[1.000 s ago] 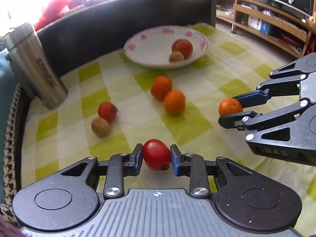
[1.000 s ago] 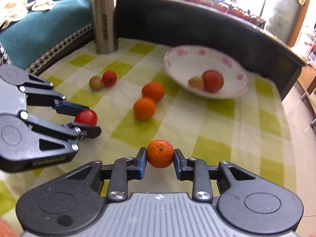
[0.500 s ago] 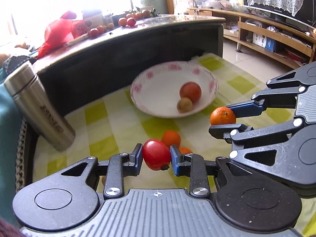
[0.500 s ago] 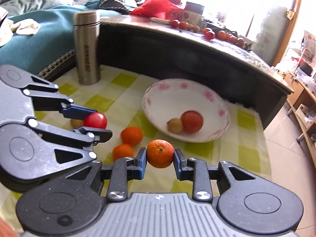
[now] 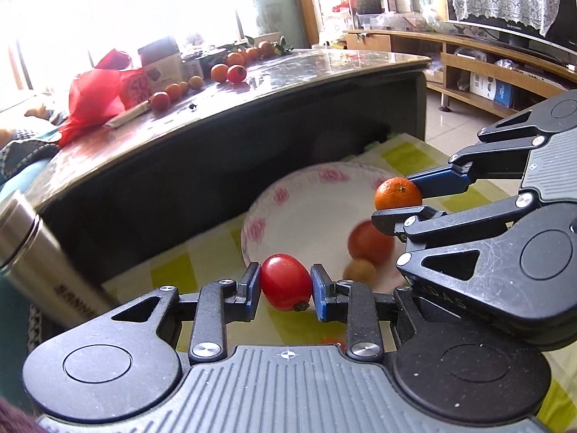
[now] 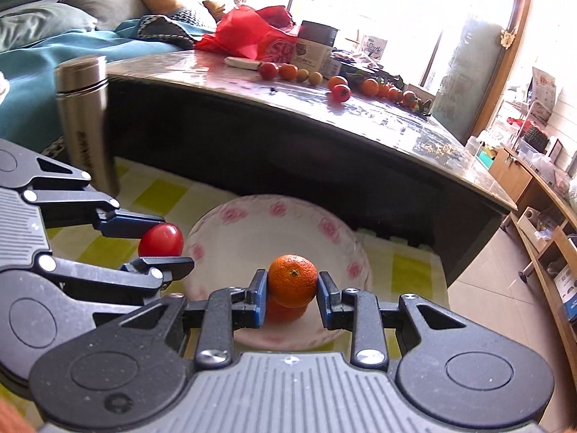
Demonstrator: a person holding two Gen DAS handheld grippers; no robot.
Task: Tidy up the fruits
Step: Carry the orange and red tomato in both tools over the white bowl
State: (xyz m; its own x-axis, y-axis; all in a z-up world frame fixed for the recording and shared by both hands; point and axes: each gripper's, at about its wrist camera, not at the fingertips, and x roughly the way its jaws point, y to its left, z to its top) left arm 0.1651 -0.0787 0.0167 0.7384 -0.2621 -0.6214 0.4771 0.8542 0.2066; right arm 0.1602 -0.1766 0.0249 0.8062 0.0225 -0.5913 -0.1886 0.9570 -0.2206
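Between the left gripper's (image 5: pixel 285 282) blue pads sits a red tomato (image 5: pixel 285 281), thin-skinned and probably easily bruised, pinched across its middle, while at two o'clock the right gripper (image 5: pixel 400 198) clamps a firmer orange (image 5: pixel 397 193) above the floral bowl (image 5: pixel 288 213).

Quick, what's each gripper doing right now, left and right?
Left gripper: closed on the red tomato.
Right gripper: closed on the orange, held above the bowl.
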